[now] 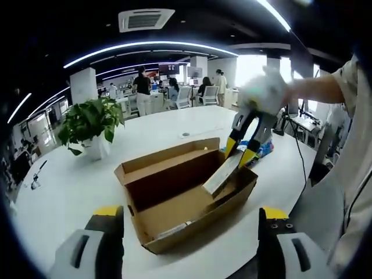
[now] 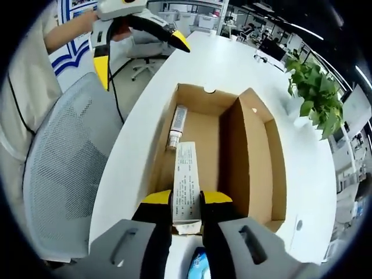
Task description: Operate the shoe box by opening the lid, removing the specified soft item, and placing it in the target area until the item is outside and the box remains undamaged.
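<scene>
An open cardboard shoe box [image 1: 192, 203] sits on the white table, its lid [image 1: 165, 158] folded back. My right gripper [image 1: 239, 152] reaches over the box's far right corner, shut on a long white printed packet [image 1: 222, 174] that slants into the box. In the right gripper view the right gripper [image 2: 187, 200] pinches that packet [image 2: 186, 174] at its near end over the box [image 2: 200, 131]. A small tube-like item [image 2: 176, 128] lies on the box floor. My left gripper [image 1: 189, 216] stands open at the box's near side, also seen held wide open as the left gripper [image 2: 141, 54] beyond the box.
A potted plant [image 1: 90, 123] stands on the table [image 1: 145, 131] left of the box. A blue packet [image 1: 265, 149] lies behind the box by the right gripper. A grey mesh chair [image 2: 64, 174] sits at the table edge. People stand far back in the office.
</scene>
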